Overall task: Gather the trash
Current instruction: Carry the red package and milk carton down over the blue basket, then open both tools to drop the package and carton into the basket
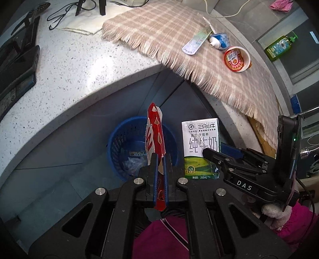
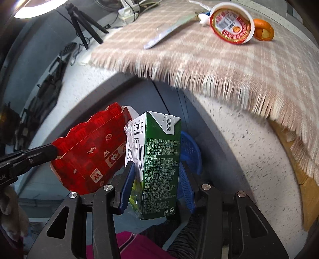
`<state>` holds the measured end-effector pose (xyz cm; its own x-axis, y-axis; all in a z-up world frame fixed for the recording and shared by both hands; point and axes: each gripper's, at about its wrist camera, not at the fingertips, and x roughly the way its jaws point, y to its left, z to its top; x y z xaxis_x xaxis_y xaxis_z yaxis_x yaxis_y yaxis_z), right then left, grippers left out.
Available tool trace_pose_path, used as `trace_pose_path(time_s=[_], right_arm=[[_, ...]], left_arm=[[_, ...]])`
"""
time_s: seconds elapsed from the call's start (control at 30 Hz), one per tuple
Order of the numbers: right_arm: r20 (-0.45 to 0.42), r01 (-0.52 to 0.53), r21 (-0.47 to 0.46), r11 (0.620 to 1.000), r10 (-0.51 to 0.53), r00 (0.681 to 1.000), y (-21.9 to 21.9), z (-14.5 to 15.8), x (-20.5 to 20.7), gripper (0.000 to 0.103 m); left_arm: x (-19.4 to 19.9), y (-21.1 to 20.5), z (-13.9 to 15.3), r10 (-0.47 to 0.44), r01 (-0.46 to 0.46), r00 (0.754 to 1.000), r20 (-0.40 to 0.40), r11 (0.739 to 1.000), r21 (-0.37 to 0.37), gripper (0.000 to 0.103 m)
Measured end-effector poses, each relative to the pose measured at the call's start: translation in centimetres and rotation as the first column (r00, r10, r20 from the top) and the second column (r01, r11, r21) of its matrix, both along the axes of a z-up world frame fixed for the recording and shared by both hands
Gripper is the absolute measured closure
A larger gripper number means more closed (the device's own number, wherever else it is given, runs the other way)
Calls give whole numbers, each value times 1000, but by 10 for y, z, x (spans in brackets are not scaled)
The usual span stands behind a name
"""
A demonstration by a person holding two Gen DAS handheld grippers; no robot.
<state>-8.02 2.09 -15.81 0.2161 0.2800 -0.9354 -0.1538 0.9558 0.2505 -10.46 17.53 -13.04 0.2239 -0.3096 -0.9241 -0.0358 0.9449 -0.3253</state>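
Note:
My left gripper (image 1: 161, 159) is shut on a flattened red fries box (image 1: 155, 129) and holds it over a blue mesh basket (image 1: 121, 143) on the floor. The red box also shows in the right wrist view (image 2: 89, 151). My right gripper (image 2: 157, 169) is shut on a green and white milk carton (image 2: 159, 159), just right of the basket (image 2: 190, 149). The carton shows in the left wrist view (image 1: 201, 147) beside the right gripper (image 1: 219, 153). On the checked cloth lie a red-lidded cup (image 1: 237, 58), a small blue and white pouch (image 1: 219, 40) and a flat wrapper (image 1: 196, 41).
The speckled counter (image 1: 79, 65) curves above the basket, with the fringed cloth (image 1: 169, 29) hanging over its edge. An orange peel (image 2: 264, 29) lies by the cup (image 2: 232, 24). A green bottle (image 1: 281, 45) stands at the far right. Cables and tripod legs (image 1: 89, 8) sit at the back.

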Motion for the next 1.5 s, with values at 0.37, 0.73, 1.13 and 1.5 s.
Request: trace_pose_path(time_s=[0.37, 0.73, 1.13, 1.5], right_arm=[[-58, -28, -79, 996, 24, 998, 12, -45, 4, 60], [-92, -60, -74, 995, 53, 994, 29, -53, 16, 55], [-74, -77, -66, 995, 72, 995, 28, -41, 15, 53], [18, -60, -11, 998, 60, 998, 3, 16, 22, 52]], left_arm=[[13, -1, -53, -8, 12, 996, -91, 999, 38, 100], [22, -12, -66, -11, 20, 992, -124, 998, 65, 94], [23, -7, -53, 14, -5, 996, -85, 995, 96, 82], [42, -16, 6, -23, 11, 997, 77, 987, 159, 82]])
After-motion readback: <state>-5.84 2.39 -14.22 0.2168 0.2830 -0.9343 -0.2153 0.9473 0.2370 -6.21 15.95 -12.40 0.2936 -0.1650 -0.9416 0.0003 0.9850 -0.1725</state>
